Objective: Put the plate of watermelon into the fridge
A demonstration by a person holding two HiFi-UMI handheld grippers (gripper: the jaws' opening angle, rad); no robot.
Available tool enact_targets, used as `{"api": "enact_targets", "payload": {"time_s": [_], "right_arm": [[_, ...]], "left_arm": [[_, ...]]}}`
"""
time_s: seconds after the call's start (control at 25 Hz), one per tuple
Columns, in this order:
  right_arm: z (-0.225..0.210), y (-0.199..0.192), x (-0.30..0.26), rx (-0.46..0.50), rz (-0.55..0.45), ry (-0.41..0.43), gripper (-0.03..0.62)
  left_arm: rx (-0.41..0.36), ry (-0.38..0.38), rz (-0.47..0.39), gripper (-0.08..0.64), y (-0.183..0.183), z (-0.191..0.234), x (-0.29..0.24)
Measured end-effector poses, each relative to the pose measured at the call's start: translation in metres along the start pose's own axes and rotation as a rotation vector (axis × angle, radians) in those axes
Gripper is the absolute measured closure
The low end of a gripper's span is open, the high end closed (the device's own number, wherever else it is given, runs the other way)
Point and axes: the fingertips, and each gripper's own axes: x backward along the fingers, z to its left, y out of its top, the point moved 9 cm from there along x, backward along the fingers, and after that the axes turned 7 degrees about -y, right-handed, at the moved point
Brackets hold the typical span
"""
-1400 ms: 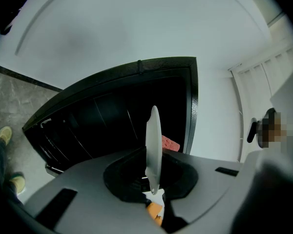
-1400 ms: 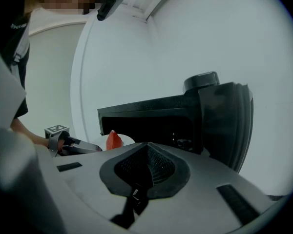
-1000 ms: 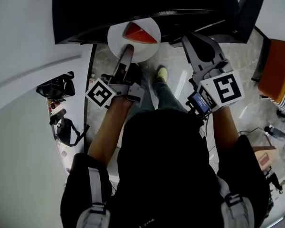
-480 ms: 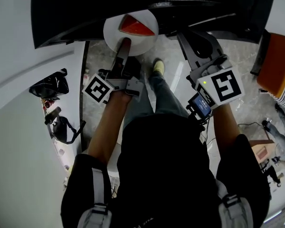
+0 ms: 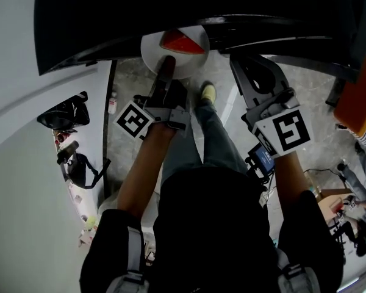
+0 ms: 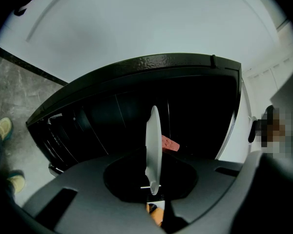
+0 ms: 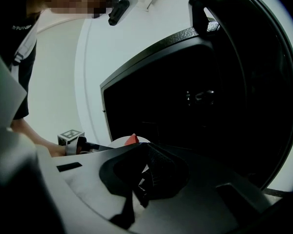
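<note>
Fridge (image 5: 171,5): open, dark cavity far. Right gripper (image 5: 247,69): jaws pressed together, empty, right of plate (image 5: 151,55). Left gripper (image 5: 168,61): jaws pinching plate's near rim; plate airborne at cavity mouth. Watermelon (image 5: 182,41) on far half: keep plate level, advance slowly, release only once supported.

Smooth, faintly glossy white on the plate (image 6: 153,145); fridge (image 7: 185,82) shell black and shiny, pebbled along its top edge; right gripper (image 7: 145,182) matt grey plastic; floor (image 6: 14,96) mottled stone.
</note>
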Motion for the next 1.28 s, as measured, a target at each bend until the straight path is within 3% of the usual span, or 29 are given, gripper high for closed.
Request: {"api": "enact_targets", "payload": {"time_s": [0.12, 0.36, 0.56, 0.72, 1.08, 1.28], "right_arm": [[0.000, -0.002, -0.011, -0.011, -0.032, -0.010, 0.583], [-0.003, -0.020, -0.008, -0.026, 0.016, 0.016, 0.583], [0.003, -0.027, -0.006, -0.025, 0.044, 0.019, 0.583], [0.004, -0.022, -0.014, 0.004, 0.007, 0.002, 0.583], [-0.001, -0.026, -0.004, -0.017, 0.043, -0.018, 0.583], [0.000, -0.028, -0.002, -0.016, 0.058, -0.025, 0.583]], "left_arm": [[-0.001, 0.010, -0.005, 0.531, 0.003, 0.017, -0.007], [0.064, 0.032, -0.037, 0.531, -0.007, 0.043, -0.021], [0.048, 0.064, -0.046, 0.531, -0.008, 0.064, -0.028], [0.040, 0.115, -0.048, 0.531, -0.001, 0.085, -0.033], [0.042, 0.105, -0.064, 0.531, 0.008, 0.099, -0.049], [0.027, 0.155, -0.060, 0.531, 0.009, 0.112, -0.045]]}}
